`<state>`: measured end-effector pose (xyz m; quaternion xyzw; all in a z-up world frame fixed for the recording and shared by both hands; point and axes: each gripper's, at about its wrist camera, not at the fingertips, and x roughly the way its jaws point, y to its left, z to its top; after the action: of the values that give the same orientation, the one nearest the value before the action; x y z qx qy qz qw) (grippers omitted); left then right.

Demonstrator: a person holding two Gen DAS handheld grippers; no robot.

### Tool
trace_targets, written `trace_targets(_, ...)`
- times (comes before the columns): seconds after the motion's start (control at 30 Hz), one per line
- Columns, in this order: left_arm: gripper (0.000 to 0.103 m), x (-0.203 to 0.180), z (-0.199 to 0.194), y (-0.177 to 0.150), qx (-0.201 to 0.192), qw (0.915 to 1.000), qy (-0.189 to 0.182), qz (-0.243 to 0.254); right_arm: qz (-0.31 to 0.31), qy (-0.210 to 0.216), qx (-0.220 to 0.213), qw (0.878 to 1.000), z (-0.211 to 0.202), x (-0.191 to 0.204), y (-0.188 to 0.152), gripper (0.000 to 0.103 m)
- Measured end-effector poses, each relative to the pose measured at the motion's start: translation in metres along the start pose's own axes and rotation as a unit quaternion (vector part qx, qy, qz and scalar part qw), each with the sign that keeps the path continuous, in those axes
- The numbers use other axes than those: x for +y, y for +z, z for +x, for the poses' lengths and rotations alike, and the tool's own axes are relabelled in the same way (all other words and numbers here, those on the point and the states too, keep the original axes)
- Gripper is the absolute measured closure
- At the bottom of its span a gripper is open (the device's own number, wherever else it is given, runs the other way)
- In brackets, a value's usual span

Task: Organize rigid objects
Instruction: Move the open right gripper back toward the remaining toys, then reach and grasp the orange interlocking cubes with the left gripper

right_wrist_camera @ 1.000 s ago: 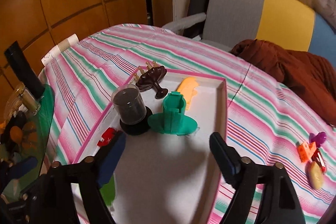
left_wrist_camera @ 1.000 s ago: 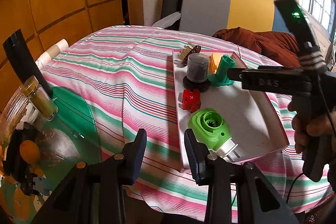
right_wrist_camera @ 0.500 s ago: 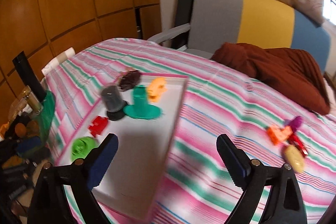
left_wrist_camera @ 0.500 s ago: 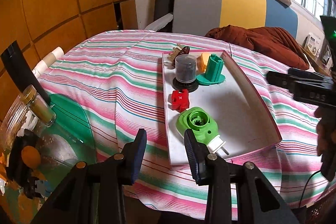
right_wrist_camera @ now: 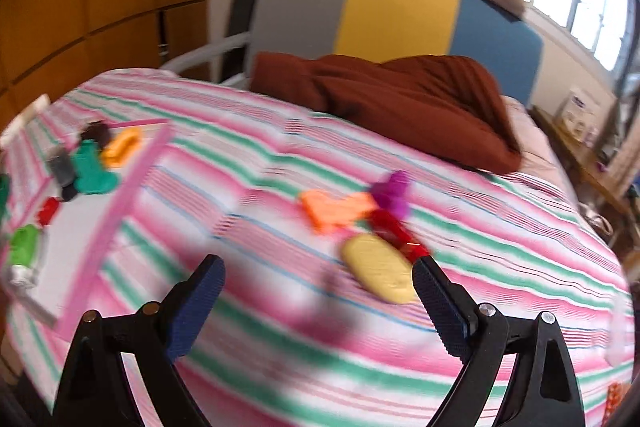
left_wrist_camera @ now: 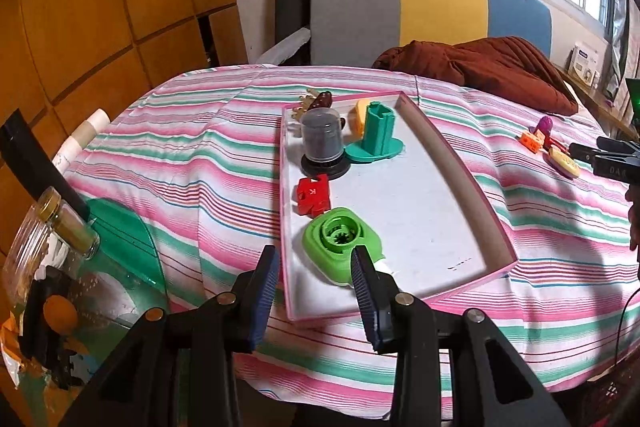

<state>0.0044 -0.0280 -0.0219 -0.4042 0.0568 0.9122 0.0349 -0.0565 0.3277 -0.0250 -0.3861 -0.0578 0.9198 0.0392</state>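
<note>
Striped pink-and-green bedspread (left_wrist_camera: 180, 163) over a bed, wood panelling behind. Nearest, left claw (left_wrist_camera: 314, 285) clenched to a narrow gap on nothing, hovering at the near edge of the pink-rimmed tray (left_wrist_camera: 460, 171). Inside the tray: lime green piece (left_wrist_camera: 340, 247), then red block (left_wrist_camera: 313, 193), dark canister (left_wrist_camera: 322, 143), teal stand (left_wrist_camera: 378, 135). Right claw (right_wrist_camera: 318, 303) released, spread wide, empty above the bedspread. Just beyond: yellow oval (right_wrist_camera: 378, 273), orange piece (right_wrist_camera: 334, 211), purple piece (right_wrist_camera: 392, 193). Farthest, brown cloth (right_wrist_camera: 400, 99).
</note>
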Motion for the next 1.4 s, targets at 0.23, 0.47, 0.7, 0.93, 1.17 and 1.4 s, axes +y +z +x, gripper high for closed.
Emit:
trace_targets(0.23, 0.066, -0.021, -0.001, 0.005, 0.007, 0.9997, -0.001, 0.023, 0.104, 0.015, 0.040, 0.994, 0.024, -0.068, -0.025, 0.008)
trace_targets(0.47, 0.066, -0.050, -0.003, 0.012, 0.001, 0.9987, -0.020, 0.046, 0.224, 0.033, 0.051, 0.973, 0.033, -0.106, -0.022, 0.008)
trace_targets(0.7, 0.066, -0.077, 0.000, 0.018, 0.003, 0.9966, -0.048, 0.067, 0.325, 0.007, 0.055, 0.944, 0.030, -0.143, -0.036, 0.008)
trace_targets(0.93, 0.066, -0.112, 0.006, 0.031, 0.007, 0.9925, -0.085, 0.087, 0.343, 0.032, 0.061, 0.937, 0.032, -0.148, -0.036, 0.008)
trace_targets(1.17, 0.066, -0.151, 0.024, 0.059, 0.034, 0.9858, -0.143, 0.081, 0.300, 0.018, 0.097, 0.949, 0.043, -0.131, -0.034, 0.008)
trace_targets(1.4, 0.059, -0.206, 0.058, 0.091, 0.048, 0.9781, -0.162, 0.122, 0.273, -0.007, 0.103, 0.957, 0.042, -0.124, -0.032, 0.008)
